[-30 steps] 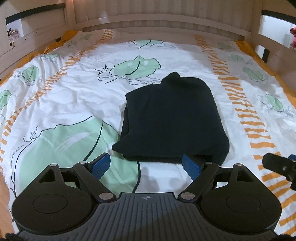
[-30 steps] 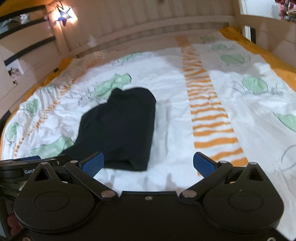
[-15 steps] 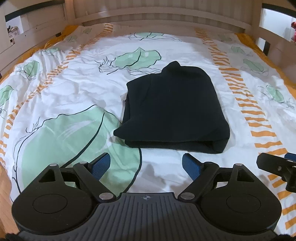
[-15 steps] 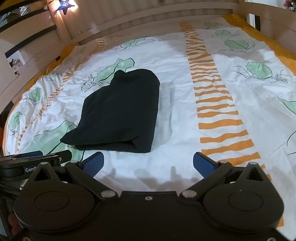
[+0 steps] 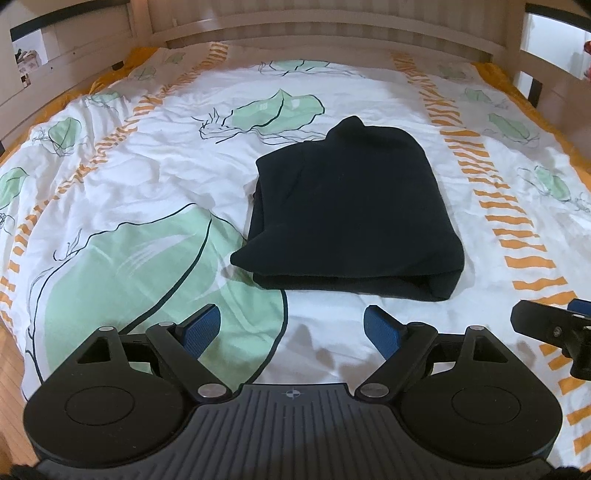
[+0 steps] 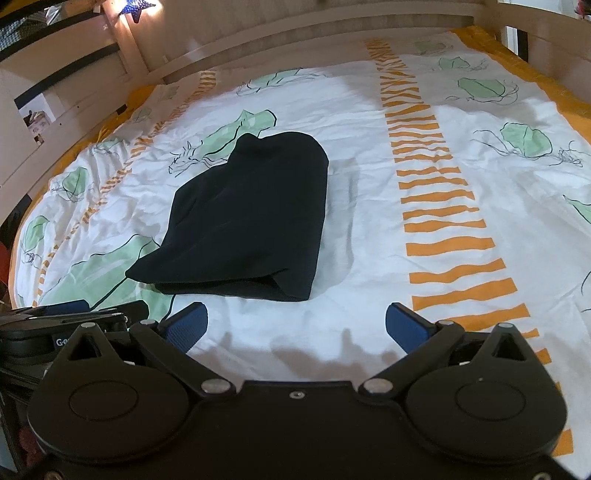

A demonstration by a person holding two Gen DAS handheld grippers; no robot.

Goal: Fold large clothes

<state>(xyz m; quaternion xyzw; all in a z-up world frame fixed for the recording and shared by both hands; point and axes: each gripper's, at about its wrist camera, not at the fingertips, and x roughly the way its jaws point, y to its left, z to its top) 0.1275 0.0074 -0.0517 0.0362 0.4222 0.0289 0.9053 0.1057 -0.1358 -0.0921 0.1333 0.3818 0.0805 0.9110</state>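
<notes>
A dark navy garment [image 5: 351, 218] lies folded into a compact rectangle on the bed, its folded edge toward me; it also shows in the right wrist view [image 6: 251, 218]. My left gripper [image 5: 291, 326] is open and empty, held just short of the garment's near edge. My right gripper [image 6: 295, 325] is open and empty, also short of the near edge and a little to its right. Each gripper shows at the edge of the other's view: the right one [image 5: 550, 332] and the left one [image 6: 70, 321].
The bed has a white duvet [image 5: 129, 192] with green leaves and orange stripes. Wooden bed rails [image 5: 332, 33] stand at the far end and along both sides. A star-shaped light [image 6: 138, 9] hangs at the far left. Wooden floor [image 5: 9, 376] shows at the lower left.
Both grippers have drawn back and up from the garment's near edge, so more duvet shows between the fingers and the garment. The garment has not moved.
</notes>
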